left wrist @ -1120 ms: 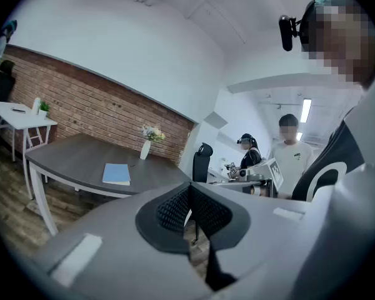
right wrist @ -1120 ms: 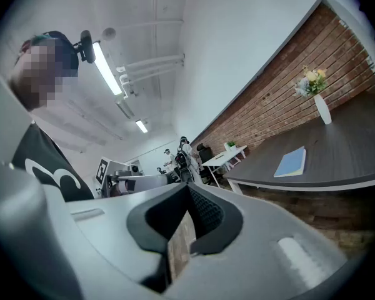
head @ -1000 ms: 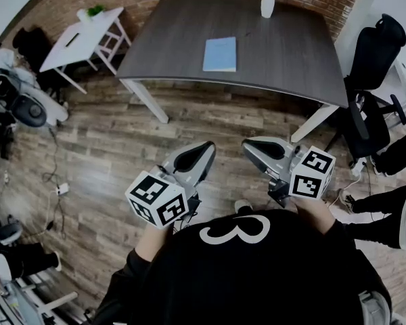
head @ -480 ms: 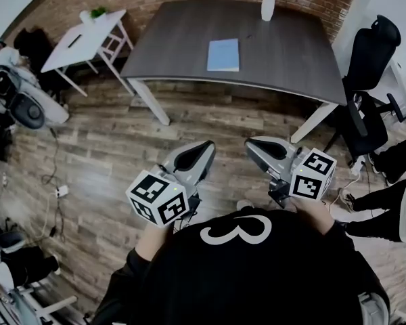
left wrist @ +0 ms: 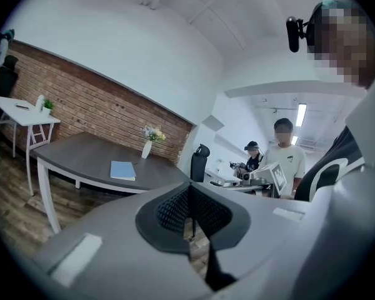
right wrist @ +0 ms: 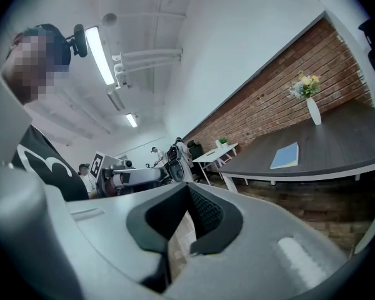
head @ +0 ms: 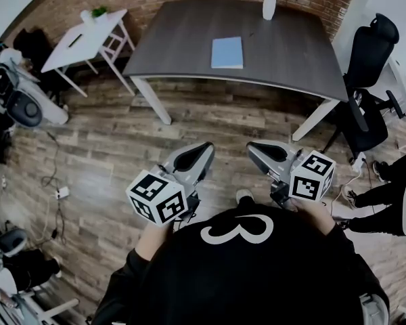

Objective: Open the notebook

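The light blue notebook [head: 227, 52] lies closed and flat on the dark grey table [head: 291, 59], near its middle. It also shows as the notebook [left wrist: 123, 170] in the left gripper view and the notebook [right wrist: 284, 156] in the right gripper view. The person holds both grippers in front of the chest, over the wood floor and well short of the table. My left gripper [head: 201, 151] [left wrist: 190, 189] is shut, pads together, with nothing in it. My right gripper [head: 257, 149] [right wrist: 189, 189] is likewise shut and empty. Both point toward the table.
A white vase [head: 269, 4] with flowers stands at the table's far edge. A black office chair [head: 369, 59] sits at the table's right end and a white side table [head: 88, 36] at the left. Equipment [head: 17, 100] lines the left wall. Another person's legs [head: 386, 208] are at the right.
The person has moved a little toward the table, carrying both grippers along. The notebook sits slightly further right in the head view. Both grippers stay shut.
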Available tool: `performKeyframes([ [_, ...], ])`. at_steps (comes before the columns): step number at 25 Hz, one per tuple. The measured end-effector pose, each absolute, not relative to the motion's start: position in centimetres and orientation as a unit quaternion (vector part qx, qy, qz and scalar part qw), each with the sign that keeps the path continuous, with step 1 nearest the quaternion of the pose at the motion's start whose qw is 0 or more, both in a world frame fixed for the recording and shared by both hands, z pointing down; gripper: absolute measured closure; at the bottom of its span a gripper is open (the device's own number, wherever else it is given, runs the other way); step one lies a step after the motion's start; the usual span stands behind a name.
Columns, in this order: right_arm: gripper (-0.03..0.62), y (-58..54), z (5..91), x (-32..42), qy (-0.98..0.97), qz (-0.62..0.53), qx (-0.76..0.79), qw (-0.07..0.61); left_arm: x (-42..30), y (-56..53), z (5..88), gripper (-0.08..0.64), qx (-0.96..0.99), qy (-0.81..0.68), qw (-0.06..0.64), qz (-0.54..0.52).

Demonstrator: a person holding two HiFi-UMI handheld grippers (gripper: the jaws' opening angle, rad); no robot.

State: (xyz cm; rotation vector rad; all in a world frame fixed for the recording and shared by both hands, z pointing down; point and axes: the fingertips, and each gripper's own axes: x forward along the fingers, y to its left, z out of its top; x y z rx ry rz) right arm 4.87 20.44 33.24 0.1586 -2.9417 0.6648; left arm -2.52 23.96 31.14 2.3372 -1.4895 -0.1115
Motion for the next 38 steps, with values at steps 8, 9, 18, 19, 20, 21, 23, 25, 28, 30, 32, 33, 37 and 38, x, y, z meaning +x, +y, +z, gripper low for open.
performKeyframes([
  [8, 0.592, 16.9, 33.7, 4.7, -0.970, 0.229, 0.067, 0.044, -3.7, 21.1, 31.3, 0.541, 0.823, -0.537, 0.179, -0.043],
  [9, 0.592, 16.3, 33.8, 4.5, -0.970, 0.230, 0.068, 0.044, -3.8, 20.6, 31.5, 0.541, 0.822, -0.538, 0.182, -0.041],
  [18, 0.592, 8.5, 34.9, 2.3, -0.965, 0.248, 0.068, 0.048, -5.8, 12.8, 33.1, 0.541, 0.816, -0.541, 0.203, -0.024],
  [19, 0.592, 7.2, 35.0, 2.0, -0.965, 0.251, 0.067, 0.047, -6.1, 11.5, 33.3, 0.541, 0.814, -0.542, 0.206, -0.023],
  [20, 0.592, 5.9, 35.1, 1.7, -0.964, 0.254, 0.067, 0.047, -6.4, 10.1, 33.4, 0.541, 0.813, -0.543, 0.210, -0.022],
  [21, 0.592, 4.5, 35.2, 1.5, -0.963, 0.257, 0.066, 0.048, -6.6, 8.8, 33.6, 0.541, 0.812, -0.543, 0.214, -0.021],
  [23, 0.592, 1.7, 35.3, 1.0, -0.961, 0.262, 0.065, 0.051, -6.9, 6.0, 33.8, 0.541, 0.811, -0.542, 0.220, -0.017],
  [25, 0.592, -1.1, 35.3, 0.4, -0.960, 0.266, 0.063, 0.051, -7.2, 3.1, 34.0, 0.541, 0.810, -0.542, 0.225, -0.012],
  [28, 0.592, -5.1, 35.2, -0.3, -0.960, 0.269, 0.061, 0.051, -7.6, -1.1, 33.9, 0.541, 0.811, -0.540, 0.227, -0.004],
  [30, 0.592, -7.7, 35.1, -0.6, -0.959, 0.271, 0.062, 0.048, -7.9, -3.6, 34.0, 0.541, 0.811, -0.540, 0.226, 0.003],
  [32, 0.592, -9.9, 35.2, -0.8, -0.959, 0.273, 0.063, 0.046, -8.2, -5.9, 34.1, 0.541, 0.811, -0.540, 0.226, 0.010],
  [33, 0.592, -10.9, 35.2, -0.9, -0.959, 0.273, 0.064, 0.045, -8.2, -6.9, 34.2, 0.541, 0.811, -0.539, 0.226, 0.013],
  [37, 0.592, -13.9, 35.0, -0.7, -0.960, 0.268, 0.070, 0.042, -7.9, -10.2, 34.5, 0.541, 0.814, -0.538, 0.216, 0.033],
  [38, 0.592, -14.4, 35.0, -0.6, -0.960, 0.267, 0.072, 0.042, -7.8, -10.7, 34.7, 0.541, 0.815, -0.538, 0.213, 0.041],
])
